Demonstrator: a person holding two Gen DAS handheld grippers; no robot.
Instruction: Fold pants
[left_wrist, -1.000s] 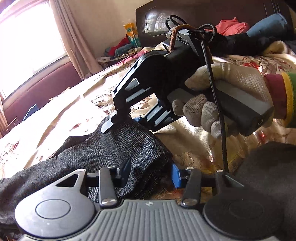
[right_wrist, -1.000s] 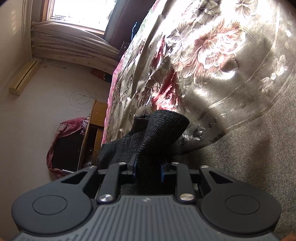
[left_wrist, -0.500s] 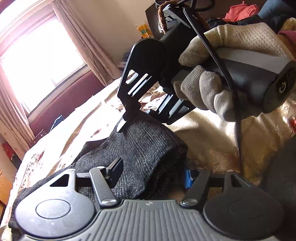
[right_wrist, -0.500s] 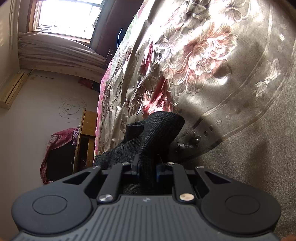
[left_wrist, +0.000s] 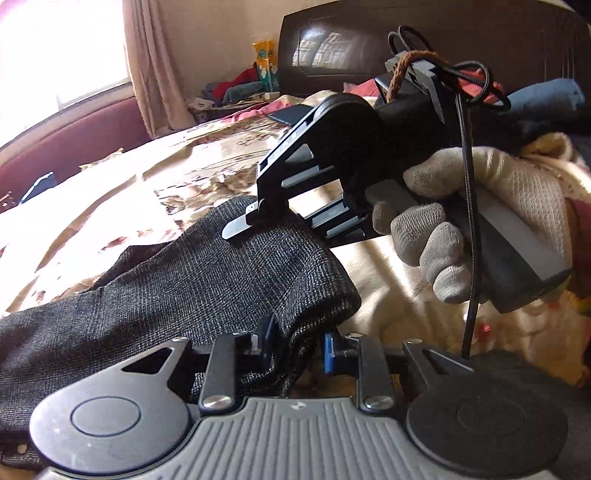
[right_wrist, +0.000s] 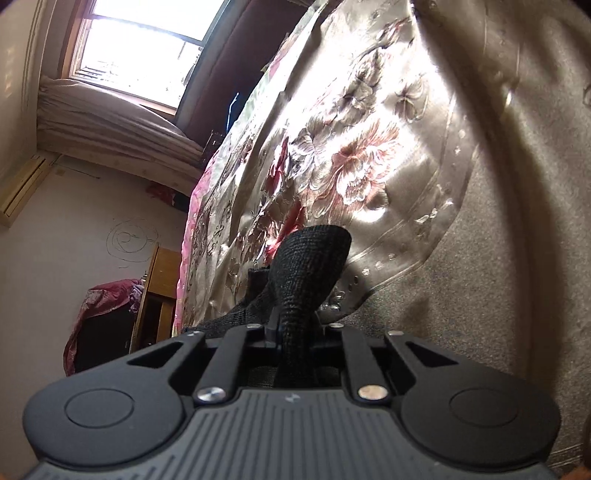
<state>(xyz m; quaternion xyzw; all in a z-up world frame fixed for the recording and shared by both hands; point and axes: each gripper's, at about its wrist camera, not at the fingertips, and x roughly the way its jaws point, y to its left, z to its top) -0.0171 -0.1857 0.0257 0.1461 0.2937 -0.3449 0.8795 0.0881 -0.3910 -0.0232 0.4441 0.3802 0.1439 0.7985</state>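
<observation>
The dark grey woven pants (left_wrist: 192, 288) lie on a floral bedspread (left_wrist: 147, 177), their leg end raised toward me. My left gripper (left_wrist: 295, 341) has its jaws close around the near corner of that hem, cloth bunched between them. My right gripper (left_wrist: 258, 225), held by a gloved hand (left_wrist: 480, 206), pinches the far corner of the same hem. In the right wrist view my right gripper (right_wrist: 295, 326) is shut on a fold of the pants (right_wrist: 306, 266), which sticks up past the fingertips.
A dark headboard (left_wrist: 424, 48) and piled clothes (left_wrist: 236, 88) are at the far end of the bed. A window with curtains (left_wrist: 147, 62) is on the left. A wooden bedside cabinet (right_wrist: 155, 291) and a maroon bag (right_wrist: 99, 325) stand beside the bed.
My left gripper's jaws have closed in on the hem corner. The right gripper kept its hold and tightened on the fold; both views shifted as the leg end moved.
</observation>
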